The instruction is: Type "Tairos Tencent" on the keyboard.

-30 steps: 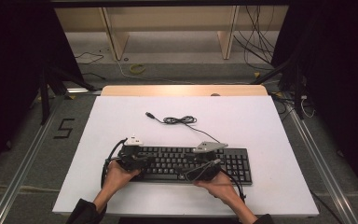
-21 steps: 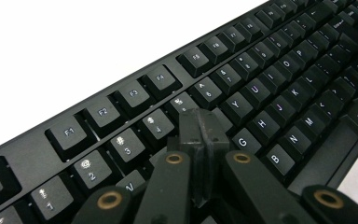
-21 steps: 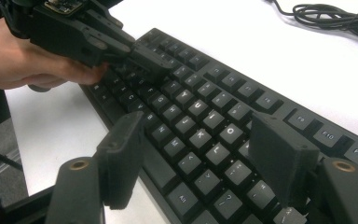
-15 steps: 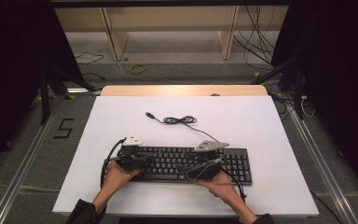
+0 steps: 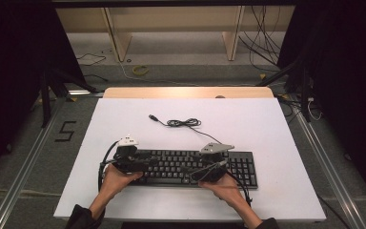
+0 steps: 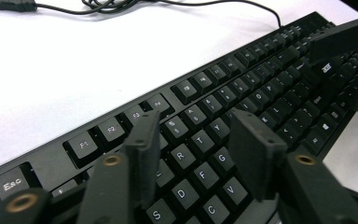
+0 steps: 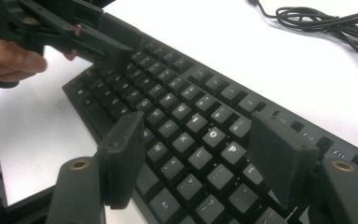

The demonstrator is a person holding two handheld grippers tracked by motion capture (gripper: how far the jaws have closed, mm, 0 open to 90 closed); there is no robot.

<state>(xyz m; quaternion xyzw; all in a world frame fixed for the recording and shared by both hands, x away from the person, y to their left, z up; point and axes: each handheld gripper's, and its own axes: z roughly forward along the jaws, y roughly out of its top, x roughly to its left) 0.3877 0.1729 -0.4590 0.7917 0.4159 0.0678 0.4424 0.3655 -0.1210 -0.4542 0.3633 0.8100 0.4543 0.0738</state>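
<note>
Bright, even overhead light on the table (image 5: 267, 124) (surroundings dark); near jaws blurred.

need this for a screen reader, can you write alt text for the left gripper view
Open left claw, its two black jaws spread above the letter keys of a black keyboard on a white table. The right claw hangs over the keyboard's far end, and a black cable lies on the table beyond.
</note>
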